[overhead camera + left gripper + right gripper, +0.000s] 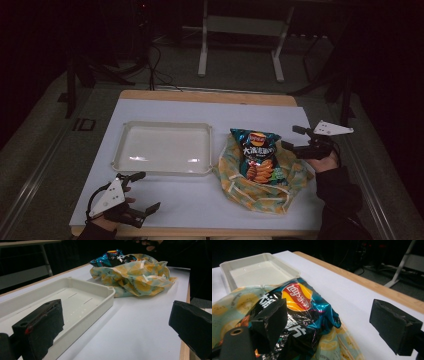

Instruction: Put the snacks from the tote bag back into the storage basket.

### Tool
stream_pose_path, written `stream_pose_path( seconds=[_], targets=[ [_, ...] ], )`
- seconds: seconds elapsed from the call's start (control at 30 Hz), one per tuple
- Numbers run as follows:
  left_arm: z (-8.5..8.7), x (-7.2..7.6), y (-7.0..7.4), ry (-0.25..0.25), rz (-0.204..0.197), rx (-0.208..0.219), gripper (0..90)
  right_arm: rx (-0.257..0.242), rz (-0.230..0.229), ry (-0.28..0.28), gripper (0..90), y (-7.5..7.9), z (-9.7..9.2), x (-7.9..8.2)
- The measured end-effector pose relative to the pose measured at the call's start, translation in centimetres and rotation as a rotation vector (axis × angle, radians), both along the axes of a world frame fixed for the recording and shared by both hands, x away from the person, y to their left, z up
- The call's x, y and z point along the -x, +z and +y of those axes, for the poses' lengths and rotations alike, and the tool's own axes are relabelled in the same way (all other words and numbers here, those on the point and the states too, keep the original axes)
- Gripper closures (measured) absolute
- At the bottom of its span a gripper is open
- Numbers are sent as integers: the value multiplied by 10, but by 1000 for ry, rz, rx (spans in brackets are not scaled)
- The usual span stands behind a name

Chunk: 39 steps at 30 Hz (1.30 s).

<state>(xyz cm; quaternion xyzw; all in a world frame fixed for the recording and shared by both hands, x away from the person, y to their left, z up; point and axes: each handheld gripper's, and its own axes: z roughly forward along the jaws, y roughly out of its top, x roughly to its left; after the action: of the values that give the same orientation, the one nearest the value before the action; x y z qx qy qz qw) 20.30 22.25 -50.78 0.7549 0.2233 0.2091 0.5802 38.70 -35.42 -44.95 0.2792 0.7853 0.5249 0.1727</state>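
Status check, work barely begun as I read it. The chip bag [258, 156] lies flat on top of the patterned bag [260, 187], which is slumped open on the table [200, 195]; nothing has been lifted.

Right hand-held gripper [294, 138]: jaws spread wide, holding nothing. It hangs just beside the chip bag's top corner, on the side away from the tray. In the right gripper view one jaw sits over the chip bag [304, 312] and the other over bare table, so the bag's edge falls between them. I cannot tell whether either jaw touches the foil yet.

Left hand-held gripper [141, 192]: jaws also apart, empty, low near the table's near edge. The white tray [165, 167] is just ahead of it; in the left gripper view the tray's rim [110, 291] runs past one jaw, with the patterned bag [135, 277] farther on.

The tray is empty.

Judgement: the likely job is moving the chip bag out of the patterned bag, perhaps into the tray. Done: approach by the right. Left: close on the chip bag, lift, carry, place.
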Motion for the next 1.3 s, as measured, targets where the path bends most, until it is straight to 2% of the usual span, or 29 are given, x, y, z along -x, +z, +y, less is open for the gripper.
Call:
stream_pose_path(
  seconds=[0.43, 0.53, 0.77, 0.8, 0.87, 0.97, 1.07, 1.1, 1.3],
  targets=[
    [-1, 0, -1, -2, 5, -6, 0, 35, 78, 24, 151, -20, 18, -26],
    [-1, 0, -2, -2, 4, -9, 0, 50, 87, 33, 164, -23, 21, -29],
    [0, 0, -2, -1, 4, -9, 0, 49, 106, 44, 215, -29, 23, -34],
    [0, 0, -2, -2, 4, -10, 0, 50, 114, 46, 269, -32, 24, -35],
    [-1, 0, -2, -2, 4, -12, 0, 55, 113, 46, 281, -33, 24, -35],
    [-1, 0, -2, -2, 8, -11, 0, 76, 119, 48, 347, -35, 25, -36],
    [-1, 0, -3, -1, 8, -9, 0, 89, 133, 58, 452, -37, 28, -38],
    [-1, 0, -3, -1, 9, -10, 0, 89, 133, 58, 452, -37, 28, -38],
    [0, 0, -3, -1, 9, -10, 0, 116, 130, 66, 641, -37, 32, -38]
  ],
)
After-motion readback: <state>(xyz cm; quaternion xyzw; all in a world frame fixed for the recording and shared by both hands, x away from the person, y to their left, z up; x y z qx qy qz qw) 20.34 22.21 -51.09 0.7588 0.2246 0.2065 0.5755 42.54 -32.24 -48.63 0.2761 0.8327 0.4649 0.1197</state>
